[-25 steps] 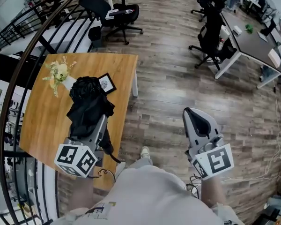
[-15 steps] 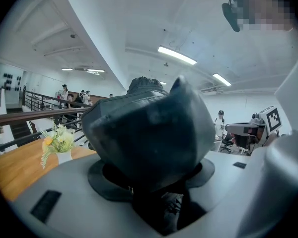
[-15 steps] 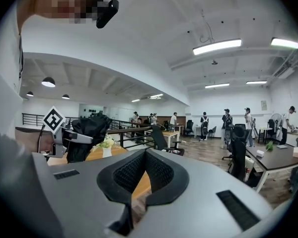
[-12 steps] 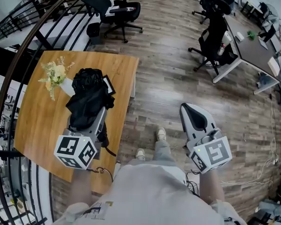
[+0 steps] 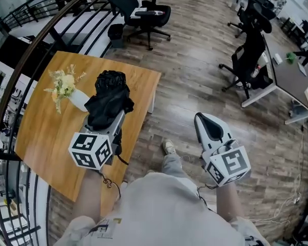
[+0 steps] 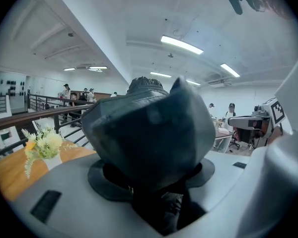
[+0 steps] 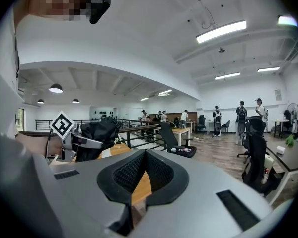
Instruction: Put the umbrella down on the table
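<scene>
While the left gripper [image 5: 111, 119] has its jaws clamped on a folded black umbrella [image 5: 111, 92], the bundle of fabric hangs over the right-hand part of the wooden table [image 5: 43, 137], just beside a white vase of flowers [image 5: 68, 88]; whether the umbrella touches the tabletop cannot be told. The right gripper [image 5: 204, 120] is held over the plank floor [image 5: 195, 81], well apart from the table, its jaws together on nothing.
</scene>
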A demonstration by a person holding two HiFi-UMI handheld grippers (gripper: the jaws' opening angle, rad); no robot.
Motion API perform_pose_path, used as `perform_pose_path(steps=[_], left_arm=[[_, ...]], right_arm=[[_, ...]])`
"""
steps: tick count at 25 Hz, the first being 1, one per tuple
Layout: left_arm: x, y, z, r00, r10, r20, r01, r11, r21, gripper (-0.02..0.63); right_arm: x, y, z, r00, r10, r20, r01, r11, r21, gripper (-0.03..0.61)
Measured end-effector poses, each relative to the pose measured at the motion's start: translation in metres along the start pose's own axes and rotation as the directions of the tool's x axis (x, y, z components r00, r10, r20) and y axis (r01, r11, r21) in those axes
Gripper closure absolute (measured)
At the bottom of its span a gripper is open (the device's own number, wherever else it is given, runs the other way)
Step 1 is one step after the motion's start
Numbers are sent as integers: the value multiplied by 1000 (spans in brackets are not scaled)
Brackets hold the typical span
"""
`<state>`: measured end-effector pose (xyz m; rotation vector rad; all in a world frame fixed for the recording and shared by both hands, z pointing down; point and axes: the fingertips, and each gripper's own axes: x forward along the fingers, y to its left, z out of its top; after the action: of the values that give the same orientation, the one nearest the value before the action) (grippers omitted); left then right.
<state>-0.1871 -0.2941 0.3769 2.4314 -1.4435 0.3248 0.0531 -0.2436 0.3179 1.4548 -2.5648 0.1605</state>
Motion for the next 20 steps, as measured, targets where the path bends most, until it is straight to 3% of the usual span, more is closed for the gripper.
perform_pose_path(steps=[6, 11, 20], left_arm=[[81, 40, -43, 992, 58, -108, -64, 996, -57, 350], [183, 52, -58, 977, 83, -195, -98, 993, -66, 350], [313, 80, -132, 895, 105, -433, -137, 990, -43, 351]], right_arm=[[59, -39, -32, 997, 71, -39, -69, 997, 42, 551], [107, -119, -55, 989, 96, -111, -86, 993, 86, 551], [178, -194, -112, 957, 166, -238, -133, 980, 147, 551]])
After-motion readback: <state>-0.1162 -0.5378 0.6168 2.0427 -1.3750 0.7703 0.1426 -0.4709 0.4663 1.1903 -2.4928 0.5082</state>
